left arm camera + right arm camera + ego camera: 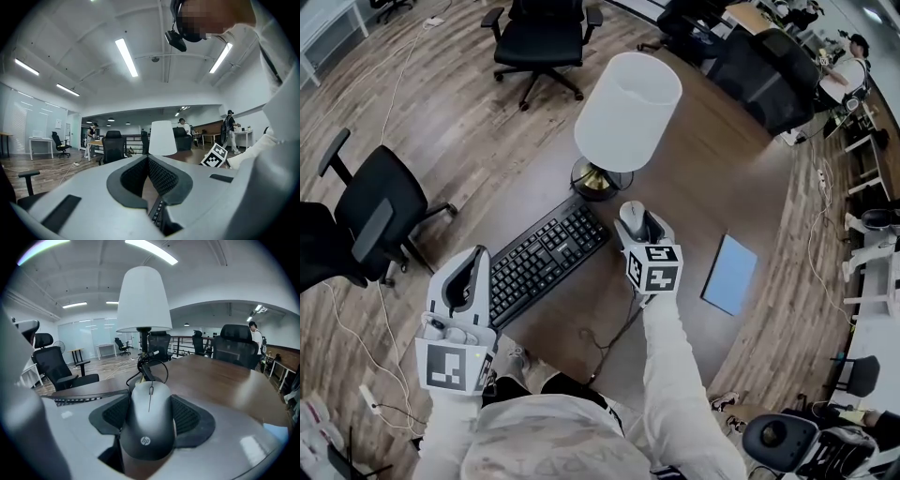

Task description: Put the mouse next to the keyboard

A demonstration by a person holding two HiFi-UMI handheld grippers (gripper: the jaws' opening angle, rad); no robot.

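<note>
A grey HP mouse (pixel 149 423) sits between the jaws of my right gripper (pixel 150 416), which is shut on it. In the head view the mouse (pixel 630 217) and right gripper (pixel 639 226) are just right of the black keyboard's (pixel 546 258) far end, in front of the lamp base. I cannot tell whether the mouse rests on the table. My left gripper (pixel 469 284) hovers at the keyboard's near left end, its jaws together and empty. In the left gripper view a few keyboard keys (pixel 157 213) show below the left gripper (pixel 148 164).
A lamp with a white shade (pixel 628 111) and brass base (pixel 598 180) stands behind the keyboard on the brown table (pixel 712 178). A blue notebook (pixel 731 274) lies to the right. Black office chairs (pixel 380 211) stand around. A cable (pixel 614 336) trails toward the table's near edge.
</note>
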